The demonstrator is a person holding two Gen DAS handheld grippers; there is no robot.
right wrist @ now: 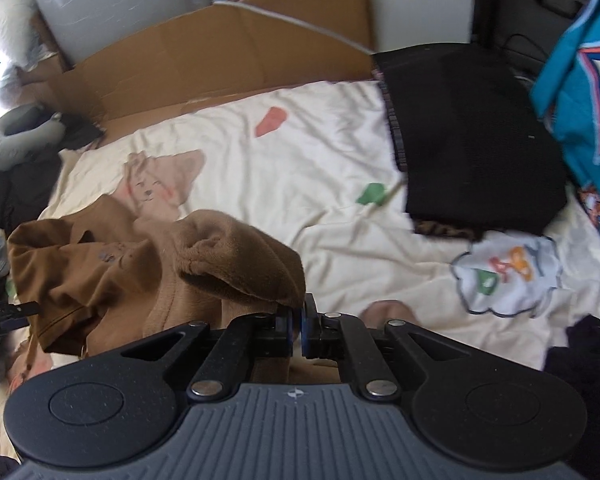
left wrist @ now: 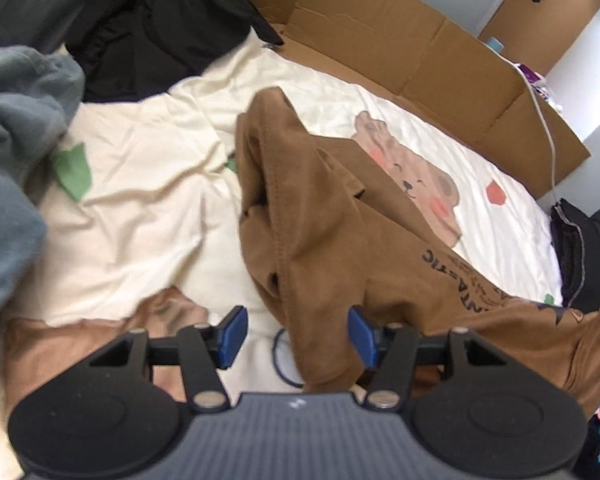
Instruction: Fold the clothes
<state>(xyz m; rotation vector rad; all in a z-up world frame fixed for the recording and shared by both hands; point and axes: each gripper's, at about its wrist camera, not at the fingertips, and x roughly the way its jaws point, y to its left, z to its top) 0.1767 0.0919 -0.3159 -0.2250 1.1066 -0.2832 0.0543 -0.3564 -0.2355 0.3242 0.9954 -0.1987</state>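
A brown sweatshirt (left wrist: 332,240) with dark lettering lies crumpled on the cream bedsheet (left wrist: 140,184). In the left wrist view a ridge of it runs between the blue pads (left wrist: 362,334) of my left gripper (left wrist: 298,336). That gripper is open: the left pad stands clear of the cloth and the right pad is close beside it. In the right wrist view my right gripper (right wrist: 297,322) is shut on a fleecy edge of the brown sweatshirt (right wrist: 228,256), which bunches up and drapes off to the left.
A flattened cardboard sheet (left wrist: 420,64) stands along the bed's far side. Grey clothes (left wrist: 16,128) and dark clothes (left wrist: 152,36) are heaped at the left. A folded black garment (right wrist: 468,144) and a teal printed cloth (right wrist: 580,92) lie at the right. A dark loop (left wrist: 284,364) rests on the sheet.
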